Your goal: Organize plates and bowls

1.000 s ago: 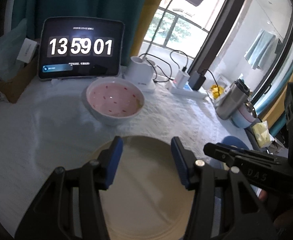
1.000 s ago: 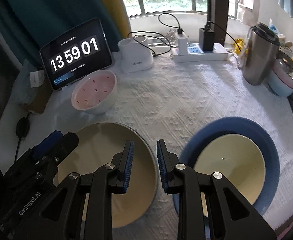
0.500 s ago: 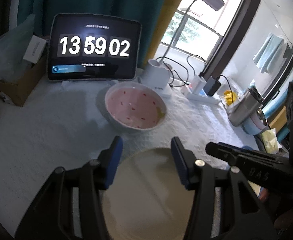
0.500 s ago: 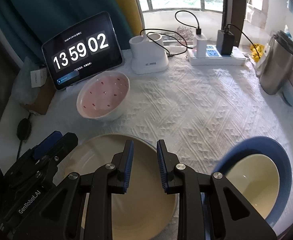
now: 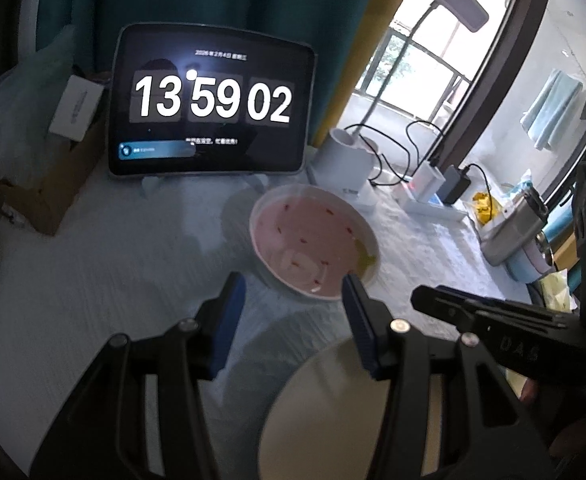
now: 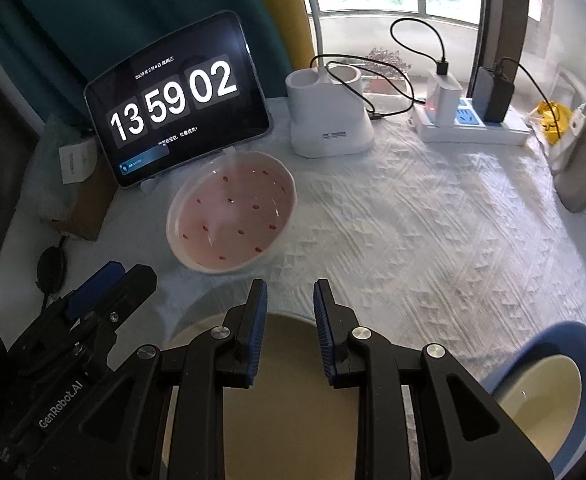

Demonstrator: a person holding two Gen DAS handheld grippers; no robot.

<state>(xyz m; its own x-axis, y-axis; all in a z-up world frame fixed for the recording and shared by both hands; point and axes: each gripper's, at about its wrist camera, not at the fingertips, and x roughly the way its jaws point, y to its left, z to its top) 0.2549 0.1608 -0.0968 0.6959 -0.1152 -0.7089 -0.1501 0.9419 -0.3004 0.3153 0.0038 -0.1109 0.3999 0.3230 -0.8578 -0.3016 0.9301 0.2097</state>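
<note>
A pink bowl with red specks (image 5: 313, 246) (image 6: 233, 210) sits on the white tablecloth in front of the tablet. A large cream plate (image 5: 333, 416) (image 6: 289, 392) lies under both grippers near the table's front. My left gripper (image 5: 291, 312) is open and empty, just short of the pink bowl. My right gripper (image 6: 290, 312) is open with a narrow gap and empty, above the cream plate's far edge. A cream bowl (image 6: 541, 396) sits inside a blue plate (image 6: 573, 340) at the lower right.
A tablet clock (image 6: 173, 100) stands at the back. A white holder (image 6: 329, 120) and a power strip with chargers (image 6: 469, 120) stand beside it. A cardboard box (image 5: 41, 192) is at the left. A steel flask (image 5: 513, 228) lies at the right.
Both grippers have moved forward toward the pink bowl and tablet. The cream plate and the blue plate have slid toward the bottom of the views. The jaws have not changed.
</note>
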